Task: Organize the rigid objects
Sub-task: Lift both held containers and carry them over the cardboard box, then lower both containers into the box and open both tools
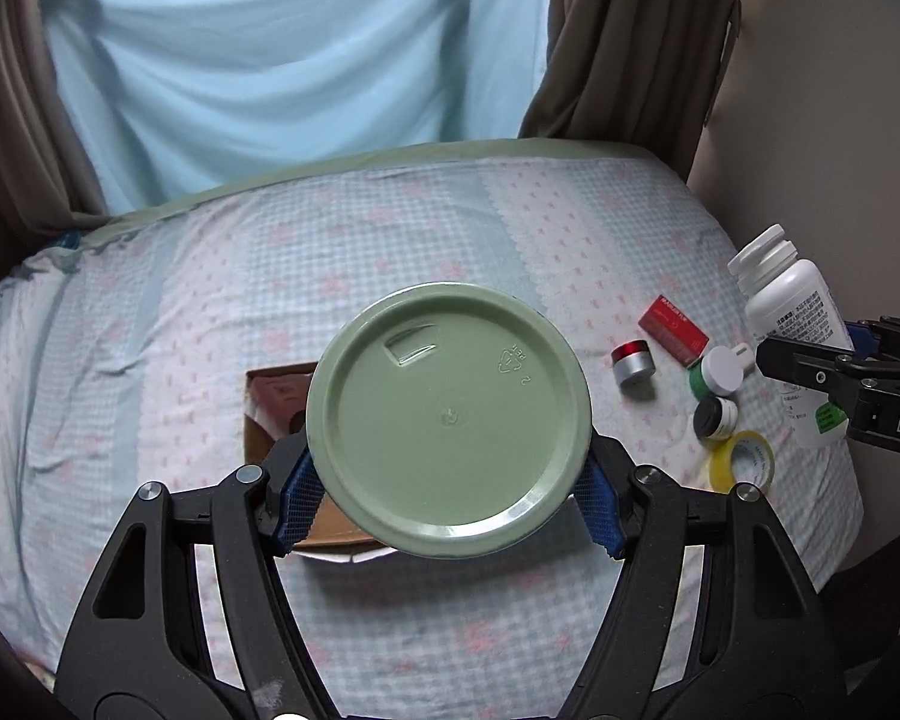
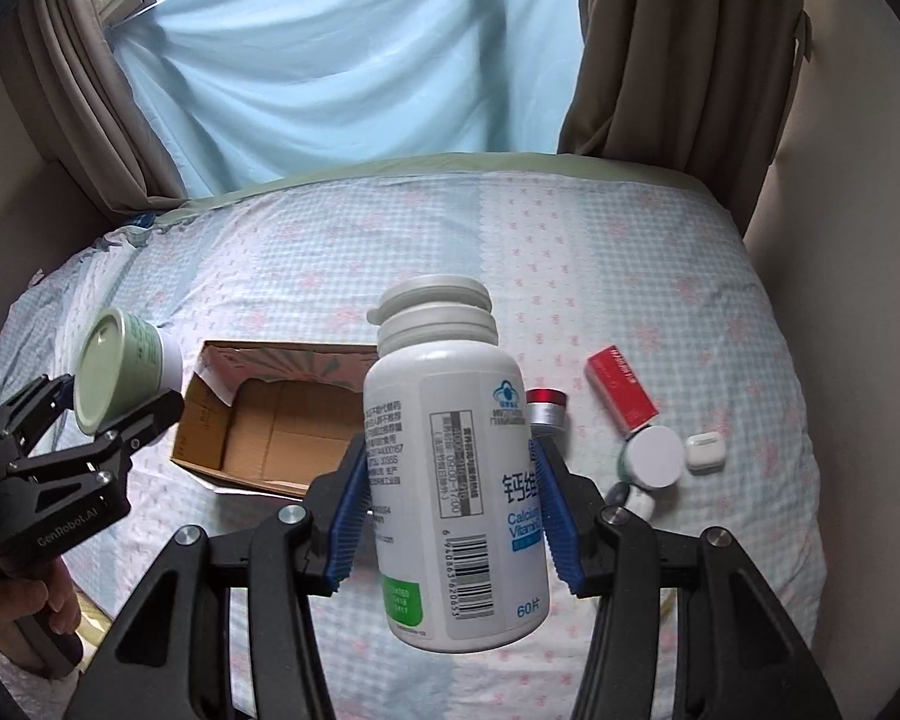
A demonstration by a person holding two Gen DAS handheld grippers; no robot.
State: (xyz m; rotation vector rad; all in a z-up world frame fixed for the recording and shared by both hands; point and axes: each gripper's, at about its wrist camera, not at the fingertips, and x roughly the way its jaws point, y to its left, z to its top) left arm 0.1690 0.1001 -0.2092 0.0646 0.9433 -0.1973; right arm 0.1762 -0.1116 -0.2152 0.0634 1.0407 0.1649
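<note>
The open cardboard box [image 2: 282, 420] lies on the bed [image 2: 630, 252], likely where the loose things belong. Above its left side the left gripper [image 1: 447, 480] pinches a green jar [image 1: 450, 420] by the sides, bottom toward its camera. The right gripper [image 2: 450, 510] clamps a white pill bottle [image 2: 450, 480] upright at the middle, lifted just right of the box, probably for dropping in. A red carton [image 2: 621, 393], a small tin [image 2: 547, 411] and a tape roll [image 1: 744, 462] lie to the right, seemingly waiting their turn

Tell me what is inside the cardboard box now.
In the right wrist view, the box shows only its bare brown floor. The white bottle hides its right end, so I cannot tell what lies there.
</note>
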